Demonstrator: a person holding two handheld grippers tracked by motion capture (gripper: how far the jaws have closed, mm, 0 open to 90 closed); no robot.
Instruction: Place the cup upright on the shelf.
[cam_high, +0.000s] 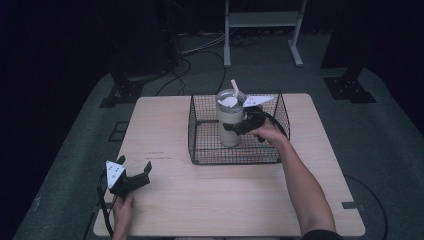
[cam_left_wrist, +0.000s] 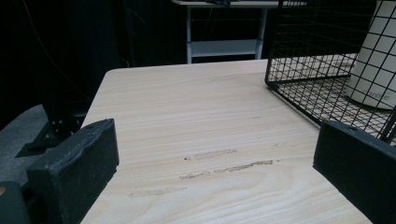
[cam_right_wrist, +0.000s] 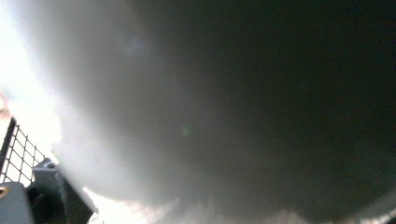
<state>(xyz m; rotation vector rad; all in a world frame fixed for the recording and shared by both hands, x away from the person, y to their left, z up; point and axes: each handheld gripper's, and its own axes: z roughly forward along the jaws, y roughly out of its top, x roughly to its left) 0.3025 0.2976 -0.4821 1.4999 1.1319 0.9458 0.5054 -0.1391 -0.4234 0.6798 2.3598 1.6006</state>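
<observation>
A pale wooden table (cam_high: 210, 195) with rounded corners carries a black wire basket (cam_high: 200, 130), which sits on its far half, right of the middle. Faint scuff marks (cam_left_wrist: 224, 165) streak the grain on the bare near-left part of the top.

Tumbler (cam_right_wrist: 224, 116) blurred up close, hides right claw's grip; basket (cam_left_wrist: 327, 70) cropped.

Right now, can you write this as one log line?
right gripper: shut on tumbler | tumbler: upright in wire basket | left gripper: open, idle on table
</observation>
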